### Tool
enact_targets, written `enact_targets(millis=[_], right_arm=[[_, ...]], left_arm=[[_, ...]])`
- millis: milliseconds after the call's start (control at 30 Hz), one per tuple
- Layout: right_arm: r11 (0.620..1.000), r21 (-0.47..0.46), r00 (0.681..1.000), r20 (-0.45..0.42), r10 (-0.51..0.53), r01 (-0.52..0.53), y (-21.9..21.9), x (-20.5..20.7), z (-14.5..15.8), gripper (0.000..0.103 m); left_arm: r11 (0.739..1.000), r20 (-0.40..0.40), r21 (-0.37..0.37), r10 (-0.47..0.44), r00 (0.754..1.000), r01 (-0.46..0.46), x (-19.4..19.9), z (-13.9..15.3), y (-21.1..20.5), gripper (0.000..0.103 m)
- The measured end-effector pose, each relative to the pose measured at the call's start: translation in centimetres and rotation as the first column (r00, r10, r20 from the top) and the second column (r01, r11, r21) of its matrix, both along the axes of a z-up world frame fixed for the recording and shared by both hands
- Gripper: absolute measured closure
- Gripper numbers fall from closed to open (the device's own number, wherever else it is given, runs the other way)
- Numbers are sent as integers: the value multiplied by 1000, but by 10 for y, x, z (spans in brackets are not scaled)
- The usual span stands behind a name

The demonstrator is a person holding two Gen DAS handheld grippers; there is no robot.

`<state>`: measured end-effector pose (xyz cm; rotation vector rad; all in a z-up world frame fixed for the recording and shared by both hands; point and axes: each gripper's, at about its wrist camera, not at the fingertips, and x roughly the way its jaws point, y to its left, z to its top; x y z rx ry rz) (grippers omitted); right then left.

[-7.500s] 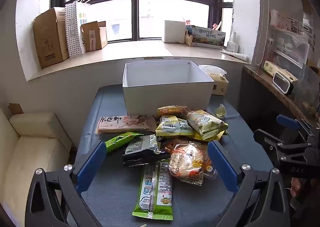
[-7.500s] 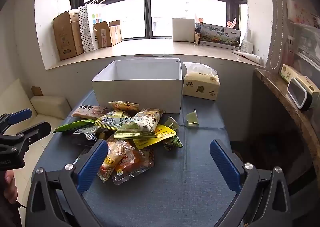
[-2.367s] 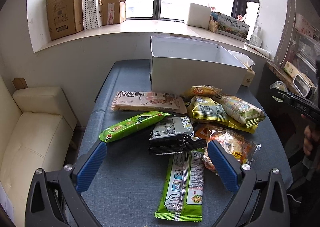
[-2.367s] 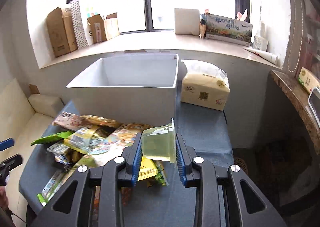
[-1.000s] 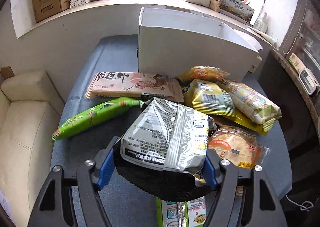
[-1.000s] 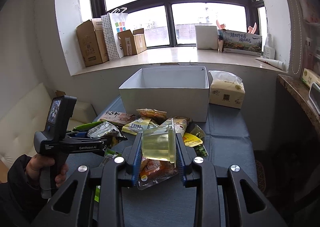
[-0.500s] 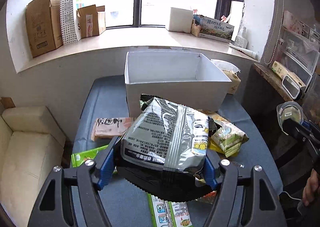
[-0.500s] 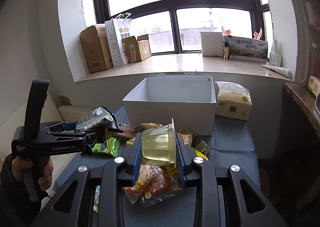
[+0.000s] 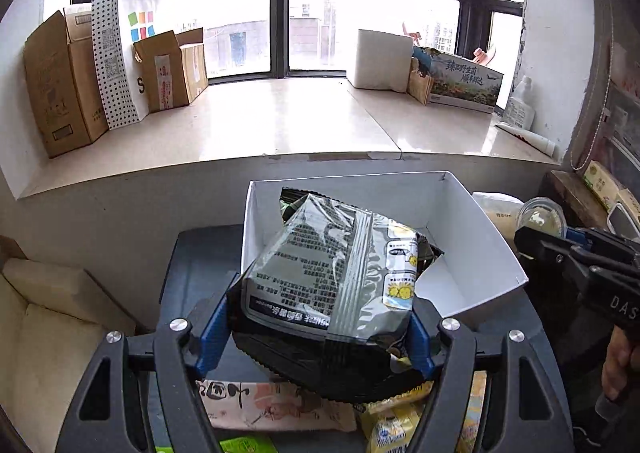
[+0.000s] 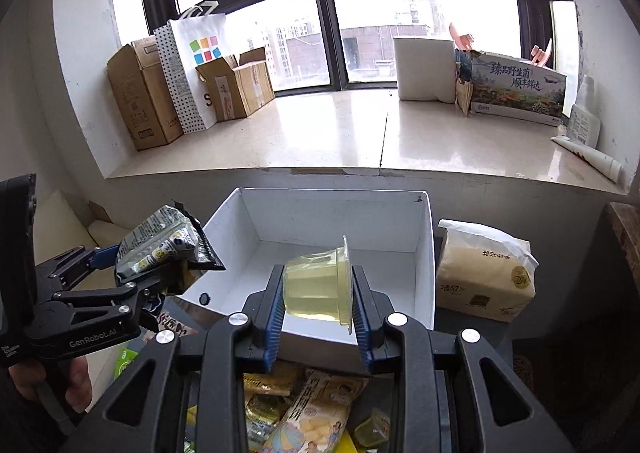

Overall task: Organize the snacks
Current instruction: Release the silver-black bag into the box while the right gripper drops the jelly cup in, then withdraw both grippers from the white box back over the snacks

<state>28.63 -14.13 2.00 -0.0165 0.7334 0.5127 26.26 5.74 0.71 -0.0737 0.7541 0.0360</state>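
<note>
A home living room: cream sofa [image 9: 48, 317], windowsill [image 9: 280, 121] (cluttered with boxes).

From my left camera the silver bag [image 9: 332, 273] hid much of the white box's [image 9: 472, 253] floor. Snack packets [image 10: 312, 413] ran off the bottom edge, their print unreadable.

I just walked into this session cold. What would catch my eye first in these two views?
Both grippers are loaded over the empty white box. The left gripper clamps a silver-and-black snack bag above the box's left side, and the right gripper pinches a pale yellow jelly cup on its side over the near wall. More snacks lie on the table.
</note>
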Motion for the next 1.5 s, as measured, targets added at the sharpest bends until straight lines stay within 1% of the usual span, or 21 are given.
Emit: enact_targets(millis=[67, 167, 200, 233, 267, 300, 367, 433, 600, 733, 800, 900, 933, 1033, 1100, 1167, 1200, 1300, 1367, 1433, 1500], right_arm=[[1000, -14, 999, -34, 4, -4, 5, 22, -10, 70], [1000, -20, 995, -95, -11, 9, 9, 45, -26, 69], [1000, -14, 993, -118, -19, 18, 8, 51, -30, 63], [999, -8, 991, -133, -33, 32, 7, 55, -33, 53], [999, 4, 989, -144, -42, 43, 6, 58, -35, 20], [998, 19, 987, -150, -50, 54, 3, 60, -35, 2], [996, 58, 988, -139, -60, 68, -3, 58, -31, 1], [995, 72, 989, -137, -63, 73, -8, 54, -28, 1], [994, 50, 993, -66, -96, 99, -14, 42, -16, 0], [991, 113, 997, -24, -73, 75, -25, 26, -6, 0], [988, 144, 999, 0, -52, 51, -27, 14, 0, 0], [984, 176, 997, 73, -30, 17, -31, -15, 11, 0], [984, 179, 995, 92, -23, 6, -32, -26, 14, 0], [983, 178, 992, 122, 31, -53, -34, -63, 18, 0], [982, 166, 985, 158, 65, -91, -33, -93, 19, 0], [976, 185, 975, 212, 72, -112, -35, -125, 19, 0], [976, 190, 972, 224, 68, -112, -35, -138, 18, 0], [977, 191, 974, 221, 47, -90, -35, -174, 9, 0], [989, 147, 977, 213, -1, -31, -34, -195, 1, 0], [991, 134, 973, 221, -58, 28, -36, -215, -8, 0], [993, 116, 975, 214, -57, 32, -37, -230, -15, 0]], left_arm=[[1000, -25, -13, 6, 1000, -7, 20, -8, 3, 26], [1000, -99, -9, -8, 995, 7, 42, -25, 4, 24], [1000, -121, -5, -13, 993, 12, 48, -31, 4, 22], [1000, -136, -2, -15, 991, 15, 53, -36, 4, 13], [1000, -139, 0, -8, 990, 8, 55, -39, 5, 1], [1000, -134, -4, -1, 991, 1, 57, -41, 6, 0], [1000, -118, -1, 4, 993, -4, 54, -42, 7, 0], [1000, -99, 9, 0, 995, 1, 49, -41, 8, 0], [999, -59, -15, -37, 998, 36, 32, -32, 12, 0], [998, -18, -25, -59, 998, 58, 11, -21, 17, 0], [997, 1, -20, -77, 997, 77, -5, -15, 19, 0], [992, 6, -13, -122, 993, 122, -34, -6, 25, 0], [989, 11, -19, -144, 989, 144, -46, -3, 27, 0], [982, 37, 4, -188, 981, 188, -89, 2, 29, 0], [983, 50, 30, -184, 982, 183, -117, 2, 29, 0], [984, 70, 35, -180, 981, 178, -146, -1, 30, 0], [987, 72, 27, -162, 984, 161, -159, -4, 32, 0], [989, 52, -28, -143, 988, 144, -193, -22, 36, 0], [988, 29, -46, -143, 989, 145, -214, -38, 37, 0], [992, 0, -24, -128, 992, 128, -233, -53, 37, 0], [989, -25, -14, -146, 989, 146, -245, -67, 40, 0]])
